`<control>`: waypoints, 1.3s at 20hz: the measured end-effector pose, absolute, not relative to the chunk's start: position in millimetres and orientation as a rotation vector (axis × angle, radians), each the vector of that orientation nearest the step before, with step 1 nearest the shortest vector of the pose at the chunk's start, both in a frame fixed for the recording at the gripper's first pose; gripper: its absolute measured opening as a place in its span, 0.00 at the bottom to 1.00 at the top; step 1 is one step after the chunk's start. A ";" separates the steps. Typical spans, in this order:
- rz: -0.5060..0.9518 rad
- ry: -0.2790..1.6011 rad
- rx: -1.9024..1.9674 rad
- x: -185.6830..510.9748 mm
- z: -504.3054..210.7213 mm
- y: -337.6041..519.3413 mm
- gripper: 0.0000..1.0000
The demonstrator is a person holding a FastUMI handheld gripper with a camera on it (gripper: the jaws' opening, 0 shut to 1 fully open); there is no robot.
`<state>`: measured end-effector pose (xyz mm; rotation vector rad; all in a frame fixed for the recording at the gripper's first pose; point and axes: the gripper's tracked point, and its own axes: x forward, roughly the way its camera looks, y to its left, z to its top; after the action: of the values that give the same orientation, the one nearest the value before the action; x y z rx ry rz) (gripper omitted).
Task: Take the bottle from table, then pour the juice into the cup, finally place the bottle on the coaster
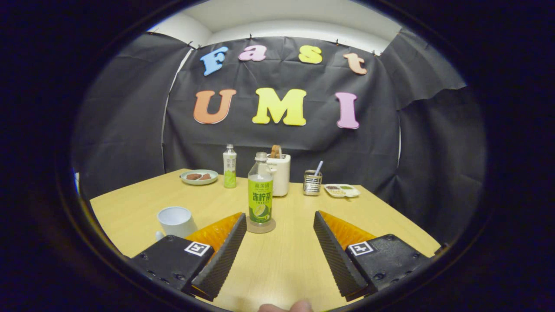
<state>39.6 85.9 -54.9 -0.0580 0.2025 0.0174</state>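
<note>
A hand-held gripper (279,219) hovers over a yellow wooden tabletop (282,260), its two black ribbed fingers (223,255) spread wide apart and holding nothing. Just ahead of the fingertips, nearer the left one, a clear plastic bottle with a green label (260,195) stands upright on a round pale coaster (261,227). A white cup (176,221) sits left of the bottle, beside the left finger. Farther back stand a second smaller bottle (230,167), a plate of brown food (199,177), a white toaster (279,173) (bread poking out), a metal holder (312,182) and a small tray (342,190). A fingertip (286,307) shows at the near edge.
</note>
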 end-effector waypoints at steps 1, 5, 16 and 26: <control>0.016 0.187 -0.053 24.3 -47.3 85.4 1.00; -0.007 0.132 -0.080 -26.6 -13.8 73.4 1.00; -0.002 0.022 -0.034 -106.9 32.6 61.4 1.00; 0.010 0.082 -0.014 -108.0 10.3 71.3 1.00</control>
<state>-108.0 71.3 10.3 -0.0139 0.0821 0.0099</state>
